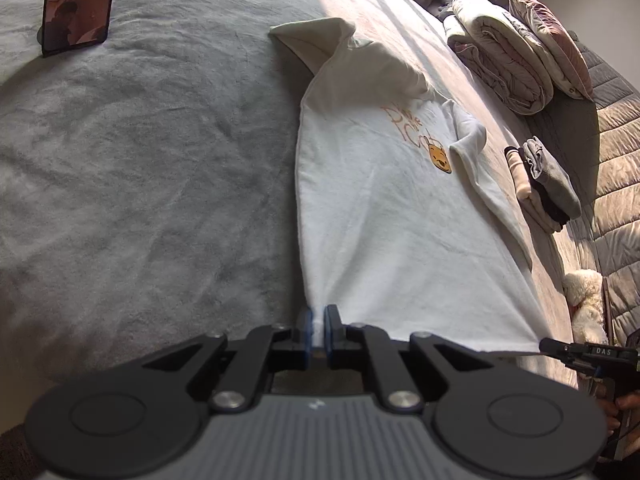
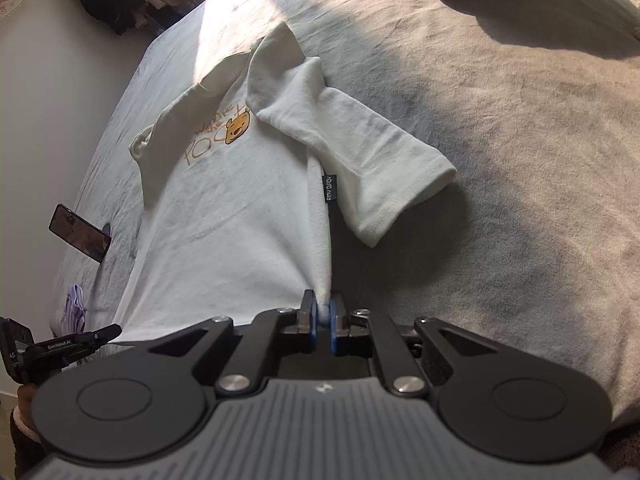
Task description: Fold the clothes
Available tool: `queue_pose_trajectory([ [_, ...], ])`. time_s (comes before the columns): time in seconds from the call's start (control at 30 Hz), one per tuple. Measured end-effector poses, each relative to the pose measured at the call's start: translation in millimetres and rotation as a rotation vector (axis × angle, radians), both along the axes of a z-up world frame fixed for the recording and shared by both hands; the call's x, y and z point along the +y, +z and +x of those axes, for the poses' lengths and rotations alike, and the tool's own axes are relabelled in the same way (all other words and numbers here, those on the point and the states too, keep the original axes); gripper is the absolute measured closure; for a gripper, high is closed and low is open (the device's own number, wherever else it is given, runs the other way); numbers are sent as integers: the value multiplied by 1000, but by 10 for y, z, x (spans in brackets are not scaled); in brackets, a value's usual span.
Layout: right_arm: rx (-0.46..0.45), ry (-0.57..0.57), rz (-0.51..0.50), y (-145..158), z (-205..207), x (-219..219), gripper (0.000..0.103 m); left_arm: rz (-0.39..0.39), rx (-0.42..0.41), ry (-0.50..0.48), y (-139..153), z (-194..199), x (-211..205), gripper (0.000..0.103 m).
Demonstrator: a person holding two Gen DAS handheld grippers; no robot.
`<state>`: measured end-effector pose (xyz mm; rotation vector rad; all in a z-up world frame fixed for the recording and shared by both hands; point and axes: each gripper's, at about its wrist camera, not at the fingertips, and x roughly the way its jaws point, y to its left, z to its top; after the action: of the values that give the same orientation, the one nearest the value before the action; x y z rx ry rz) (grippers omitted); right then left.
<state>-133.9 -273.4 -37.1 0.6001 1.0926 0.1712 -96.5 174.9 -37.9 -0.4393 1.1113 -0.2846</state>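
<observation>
A phone [image 2: 80, 233] and rolled quilt [image 1: 500, 68] lie on the bed [image 1: 140, 140].

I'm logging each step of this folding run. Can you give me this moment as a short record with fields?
surface: grey bed cover
garment: white T-shirt, print side up, spread flat
left gripper: shut on a hem corner
right gripper: shut on the other hem corner
right-side sleeve: lying outward
nearby: phone, folded clothes pile
</observation>
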Motion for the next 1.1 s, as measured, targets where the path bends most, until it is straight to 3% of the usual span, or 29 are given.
queue_pose_trajectory([
  [0.17,17,6,37,-253,38,-24,91,20,-20,-9,-100,15,8,89],
  [0.2,17,9,40,-271,58,-30,86,30,-30,-12,-98,14,5,83],
  [0.3,13,-13,48,-274,106,-92,83,48,-82,-4,-25,37,33,66],
  [0.33,11,-29,55,-268,116,-125,79,48,-102,3,6,51,48,66],
  [0.37,-1,-56,57,-242,109,-156,62,43,-121,6,36,75,58,65],
  [0.4,-17,-80,59,-227,106,-202,54,36,-137,11,62,96,59,63],
  [0.73,-89,-255,47,-323,331,-442,54,-31,-189,32,168,501,-204,60],
  [0.77,-102,-266,29,-327,368,-414,57,-32,-195,26,175,535,-250,60],
  [0.8,-106,-262,7,-318,398,-397,72,-32,-201,17,185,584,-313,60],
  [0.87,-99,-241,-37,-295,473,-383,92,-33,-209,0,202,665,-420,60],
  [1.1,-244,-275,-328,285,727,-697,97,-21,-220,-40,212,898,-673,60],
])
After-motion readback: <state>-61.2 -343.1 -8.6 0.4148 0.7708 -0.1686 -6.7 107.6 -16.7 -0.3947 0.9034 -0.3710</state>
